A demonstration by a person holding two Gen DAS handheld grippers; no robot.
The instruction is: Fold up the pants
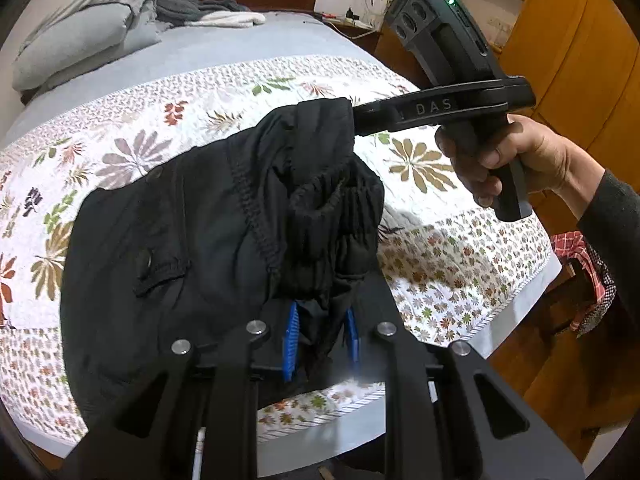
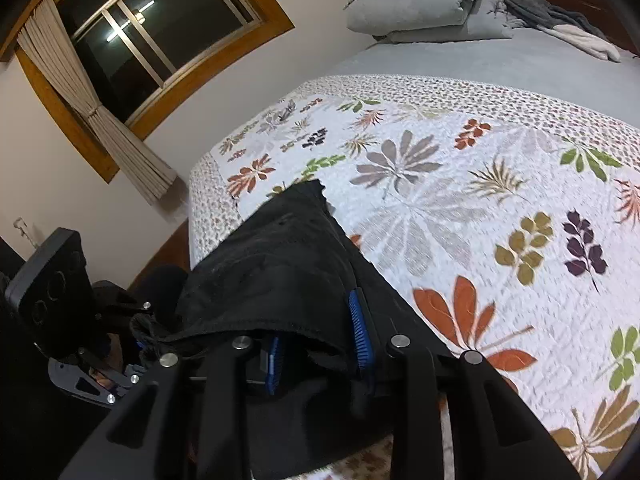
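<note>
Black pants (image 1: pixel 168 248) lie on a floral bedspread (image 1: pixel 200 104), their waistband end lifted off it. My left gripper (image 1: pixel 320 338) is shut on a bunch of the black fabric between its blue pads (image 1: pixel 291 340). My right gripper (image 1: pixel 354 114), held in a hand, is shut on the raised top of the waistband. In the right wrist view the right gripper (image 2: pixel 320 344) has black fabric (image 2: pixel 280 264) clamped between its blue pads (image 2: pixel 360 332), and the pants stretch away over the bedspread (image 2: pixel 460 208). The left gripper (image 2: pixel 132 336) shows at lower left there.
Grey pillows (image 1: pixel 76 36) and folded clothes (image 1: pixel 208 12) lie at the head of the bed. A wooden wardrobe (image 1: pixel 572 52) stands to the right, with a checked cloth (image 1: pixel 580 272) beside the bed. A curtained window (image 2: pixel 152 36) is on the far wall.
</note>
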